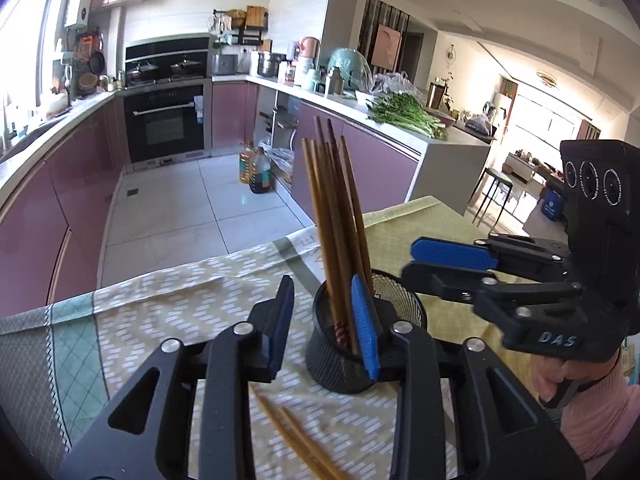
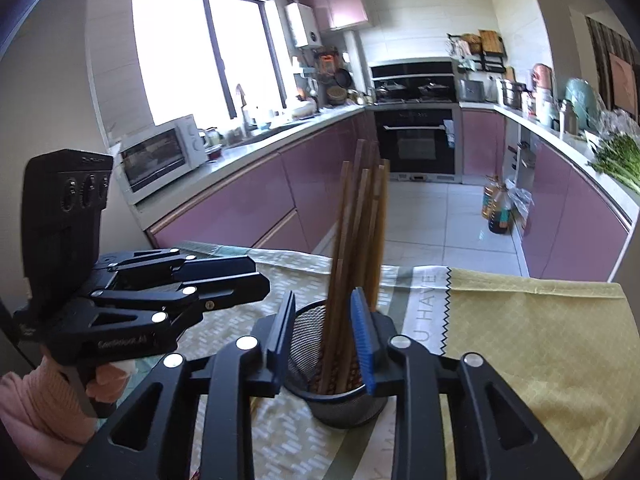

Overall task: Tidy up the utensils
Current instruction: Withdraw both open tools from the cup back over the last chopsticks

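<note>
Chopsticks [image 1: 336, 216] stand bundled upright in a black mesh holder [image 1: 404, 304] on the cloth-covered bench [image 1: 168, 300]. Both views show the left tongs [image 1: 324, 328] and right tongs [image 2: 324, 340] with jaws apart, nothing pressed between the pads. Only the left wrist view shows two loose chopsticks [image 1: 296, 440] lying flat on the cloth just before the holder; only the right wrist view shows the white microwave [image 2: 160, 156].

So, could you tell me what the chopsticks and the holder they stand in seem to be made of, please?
The chopsticks look like wood or bamboo: matte brown and straight, grain too blurred to confirm. The holder appears to be black metal mesh: fine see-through netting with a solid rim, likely coated wire.
</note>
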The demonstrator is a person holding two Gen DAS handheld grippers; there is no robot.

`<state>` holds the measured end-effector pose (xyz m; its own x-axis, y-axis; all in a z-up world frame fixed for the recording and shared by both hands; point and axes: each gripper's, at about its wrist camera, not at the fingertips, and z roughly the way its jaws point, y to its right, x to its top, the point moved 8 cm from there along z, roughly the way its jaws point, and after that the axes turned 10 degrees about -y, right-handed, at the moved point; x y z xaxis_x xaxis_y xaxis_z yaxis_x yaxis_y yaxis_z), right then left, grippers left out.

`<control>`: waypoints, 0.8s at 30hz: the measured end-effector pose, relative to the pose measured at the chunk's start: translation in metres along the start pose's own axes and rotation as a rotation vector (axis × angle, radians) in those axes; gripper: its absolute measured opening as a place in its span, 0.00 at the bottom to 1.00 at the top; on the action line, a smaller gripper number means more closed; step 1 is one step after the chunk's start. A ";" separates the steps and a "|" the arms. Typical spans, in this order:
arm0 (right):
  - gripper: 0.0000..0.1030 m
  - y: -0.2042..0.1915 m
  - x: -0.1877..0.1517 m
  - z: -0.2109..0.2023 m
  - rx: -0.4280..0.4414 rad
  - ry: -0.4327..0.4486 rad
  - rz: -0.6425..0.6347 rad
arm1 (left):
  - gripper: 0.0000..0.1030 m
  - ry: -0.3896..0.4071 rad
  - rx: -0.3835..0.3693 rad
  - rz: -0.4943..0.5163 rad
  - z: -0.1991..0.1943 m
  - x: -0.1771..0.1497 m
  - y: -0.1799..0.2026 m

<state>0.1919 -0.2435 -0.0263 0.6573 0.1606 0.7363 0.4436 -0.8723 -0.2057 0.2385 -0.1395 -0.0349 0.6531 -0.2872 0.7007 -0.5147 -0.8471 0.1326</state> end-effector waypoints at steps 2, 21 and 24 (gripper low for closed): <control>0.33 -0.014 -0.007 -0.006 0.021 0.002 -0.039 | 0.34 0.022 0.010 0.003 -0.014 -0.014 -0.005; 0.38 -0.078 -0.122 0.065 0.103 -0.316 -0.077 | 0.40 -0.223 0.069 -0.108 0.017 -0.150 -0.045; 0.35 -0.082 -0.130 0.068 0.100 -0.330 -0.069 | 0.40 -0.237 0.066 -0.097 0.022 -0.154 -0.040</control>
<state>0.1117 -0.1613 -0.1492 0.7777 0.3727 0.5063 0.5407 -0.8073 -0.2363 0.1707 -0.0711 -0.1641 0.8135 -0.2931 0.5022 -0.4109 -0.9009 0.1398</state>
